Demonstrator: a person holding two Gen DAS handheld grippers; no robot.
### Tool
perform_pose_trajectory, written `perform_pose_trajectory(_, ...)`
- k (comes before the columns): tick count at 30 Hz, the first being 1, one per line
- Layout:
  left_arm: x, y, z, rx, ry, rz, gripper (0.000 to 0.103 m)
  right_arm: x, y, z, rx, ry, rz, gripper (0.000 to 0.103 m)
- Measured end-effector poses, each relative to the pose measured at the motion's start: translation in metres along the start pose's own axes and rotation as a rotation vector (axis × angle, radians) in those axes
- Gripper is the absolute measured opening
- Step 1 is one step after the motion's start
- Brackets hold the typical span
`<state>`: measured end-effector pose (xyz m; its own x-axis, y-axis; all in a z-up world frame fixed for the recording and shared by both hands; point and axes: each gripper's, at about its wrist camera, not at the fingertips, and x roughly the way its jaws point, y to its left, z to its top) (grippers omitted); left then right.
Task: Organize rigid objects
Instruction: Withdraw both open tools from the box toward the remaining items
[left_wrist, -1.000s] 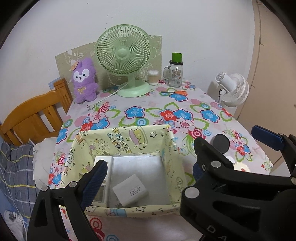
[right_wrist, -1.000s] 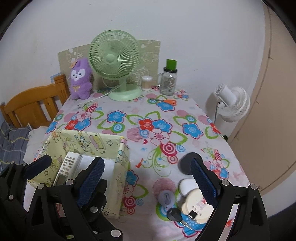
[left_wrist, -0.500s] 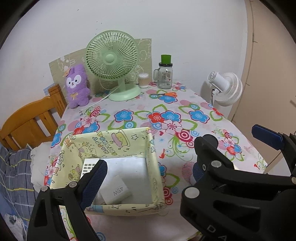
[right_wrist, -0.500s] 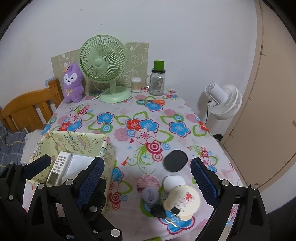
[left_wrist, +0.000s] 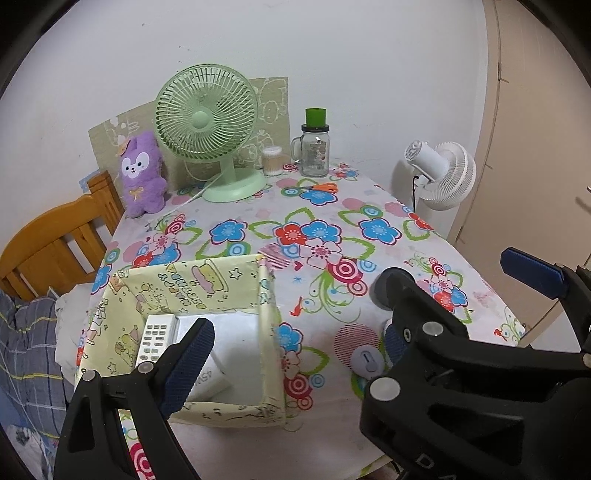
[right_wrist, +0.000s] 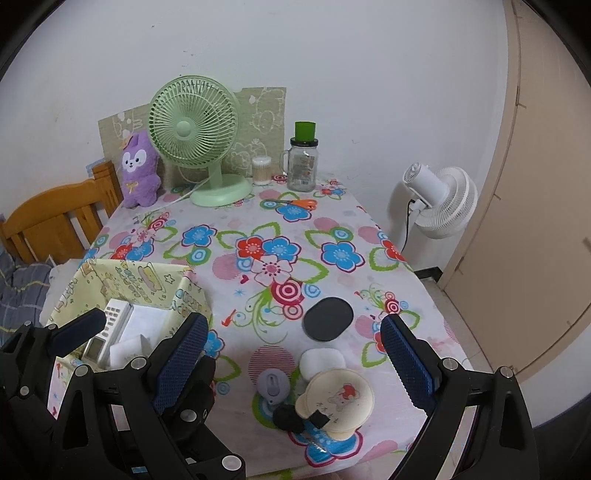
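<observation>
Both tools gape empty: the right tool (right_wrist: 291, 373) hangs above the clutter near the worktop's (right_wrist: 258, 229) front edge, the left tool (left_wrist: 291, 354) by the yellow box (left_wrist: 271, 332). Grabbing the cream pouch (right_wrist: 338, 398) could knock the black fob (right_wrist: 288, 417) overboard.

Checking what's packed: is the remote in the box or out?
In. The remote lies inside the box against its left wall, beside a white charger.
</observation>
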<state>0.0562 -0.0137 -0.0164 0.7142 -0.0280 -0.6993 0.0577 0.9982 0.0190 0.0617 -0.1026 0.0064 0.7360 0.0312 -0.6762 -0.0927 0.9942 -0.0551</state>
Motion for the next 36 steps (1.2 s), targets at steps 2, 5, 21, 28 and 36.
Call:
perform_pose_trajectory(2,0.001,-0.004,-0.001,-0.002,-0.002,-0.003,0.095,0.000,-0.004,-0.002,-0.004,-0.005,0.003,0.096)
perform_pose_trajectory(5,0.004,-0.009,-0.002,-0.007,-0.002,-0.003,0.095,0.001,-0.009,-0.004,-0.008,-0.007,0.009,0.096)
perform_pose_trajectory(21,0.022,-0.039,-0.023,-0.031,-0.012,-0.033,0.095,0.013,-0.037,-0.026,-0.056,-0.013,0.029,0.096)
perform_pose_trajectory(28,0.035,-0.051,-0.034,-0.032,0.000,-0.038,0.094,0.028,-0.050,-0.040,-0.053,0.001,0.053,0.096)
perform_pose_trajectory(36,0.060,-0.061,-0.049,-0.022,0.049,-0.040,0.092,0.051,-0.059,-0.058,-0.055,0.043,0.059,0.096)
